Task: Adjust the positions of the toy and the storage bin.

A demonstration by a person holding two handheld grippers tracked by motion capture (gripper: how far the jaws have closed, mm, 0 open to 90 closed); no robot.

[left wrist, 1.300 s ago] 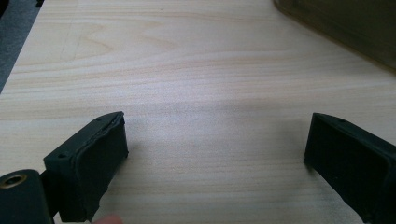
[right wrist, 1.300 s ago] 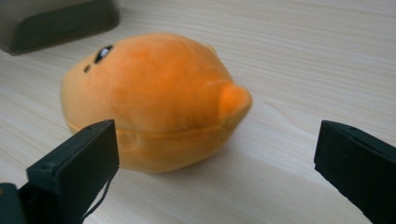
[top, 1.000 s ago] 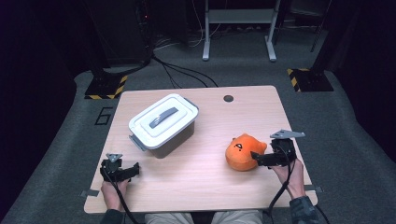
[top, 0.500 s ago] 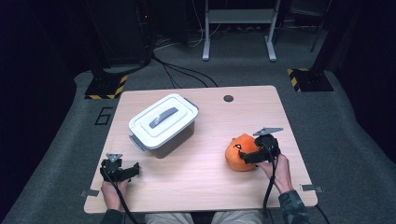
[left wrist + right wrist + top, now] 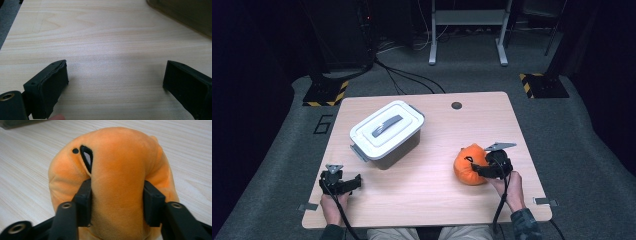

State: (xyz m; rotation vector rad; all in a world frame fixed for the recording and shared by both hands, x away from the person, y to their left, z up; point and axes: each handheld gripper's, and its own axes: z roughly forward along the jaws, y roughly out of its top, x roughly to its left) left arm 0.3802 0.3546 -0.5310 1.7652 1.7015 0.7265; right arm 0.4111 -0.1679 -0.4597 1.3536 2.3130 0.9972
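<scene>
Right hand-held gripper (image 5: pixel 482 169) clamped on orange plush toy (image 5: pixel 468 163), jaws pressed into both flanks of the soft body, fabric bulging between them in the right gripper view. Plush toy (image 5: pixel 112 177) resting on desk (image 5: pixel 432 200) at right side, near the front edge; black embroidered eye and small dot visible on upper left of plush surface. Left hand-held gripper (image 5: pixel 354 182) released, jaws spread wide with bare wood grain between them in the left gripper view, positioned at near left corner of desk, well apart from plush toy. White-lidded storage box (image 5: pixel 387 134) with grey handle seated left of centre, farther back, lid on. Dark round grommet hole (image 5: pixel 456 105) near far edge of desk.
</scene>
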